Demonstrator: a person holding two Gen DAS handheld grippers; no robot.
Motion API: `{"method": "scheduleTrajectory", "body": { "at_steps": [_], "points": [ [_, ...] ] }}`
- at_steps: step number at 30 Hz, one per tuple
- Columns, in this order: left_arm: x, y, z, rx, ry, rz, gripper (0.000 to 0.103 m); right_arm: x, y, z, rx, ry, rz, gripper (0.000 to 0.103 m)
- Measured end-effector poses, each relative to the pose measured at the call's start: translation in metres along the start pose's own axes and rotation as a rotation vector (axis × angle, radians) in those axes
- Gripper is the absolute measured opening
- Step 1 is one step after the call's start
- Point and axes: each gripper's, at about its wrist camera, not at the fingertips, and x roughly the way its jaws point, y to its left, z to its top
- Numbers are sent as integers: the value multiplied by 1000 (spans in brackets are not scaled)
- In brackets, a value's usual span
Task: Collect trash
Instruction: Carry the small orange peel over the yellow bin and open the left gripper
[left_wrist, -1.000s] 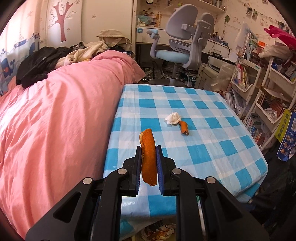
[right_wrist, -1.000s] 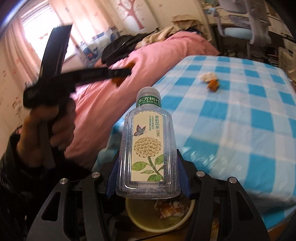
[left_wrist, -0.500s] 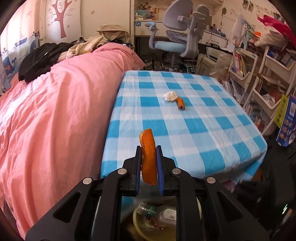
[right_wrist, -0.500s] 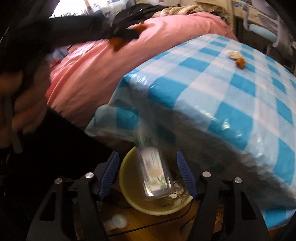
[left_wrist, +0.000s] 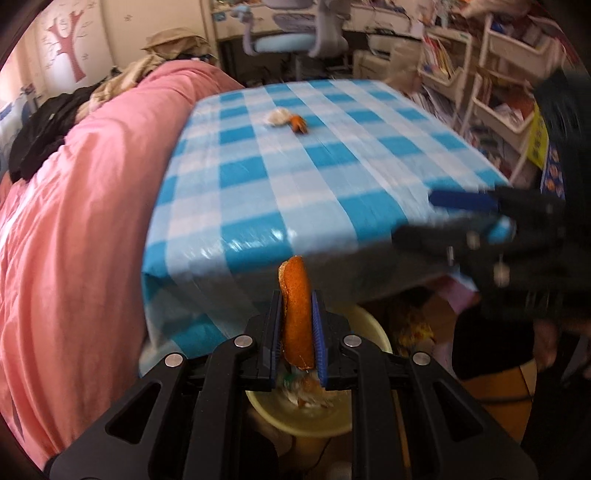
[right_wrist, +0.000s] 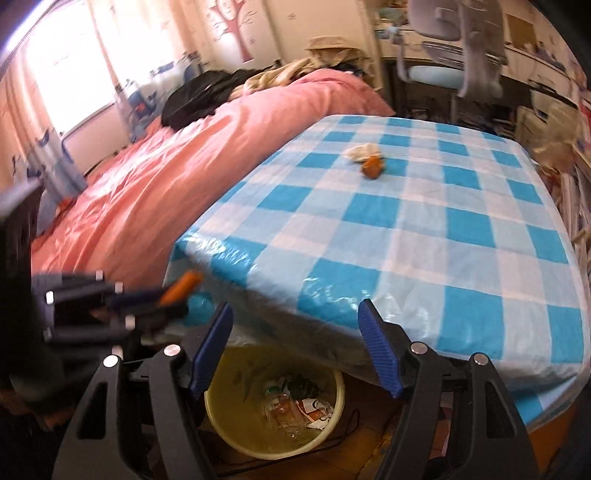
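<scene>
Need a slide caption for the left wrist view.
Left gripper clamps an orange peel strip above the yellow trash bin.

the blue-and-white checked tablecloth (right_wrist: 424, 236) looks like glossy plastic film, crinkling and glinting at its near edge. left of it, the pink duvet (left_wrist: 74, 221) is soft cloth with a faint sheen. below that edge, the yellow bin (right_wrist: 236, 435) is smooth plastic, holding a clear plastic bottle (right_wrist: 282, 408). the orange peel (left_wrist: 296, 314) is matt and pitted between ribbed blue pads (left_wrist: 318, 332).
</scene>
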Motion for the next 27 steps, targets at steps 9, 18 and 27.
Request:
{"method": "scheduleTrajectory", "body": {
  "at_steps": [9, 18, 27],
  "points": [
    [-3, -5, -6, 3, -4, 23, 32, -11, -4, 1, 7, -33, -16, 68],
    [-12, -1, -1, -16, -66, 57, 45, -11, -4, 1, 2, -39, -26, 68],
    [-13, 31, 35, -138, -149, 67, 48, -8, -4, 8, -5, -50, -57, 68]
  ]
}}
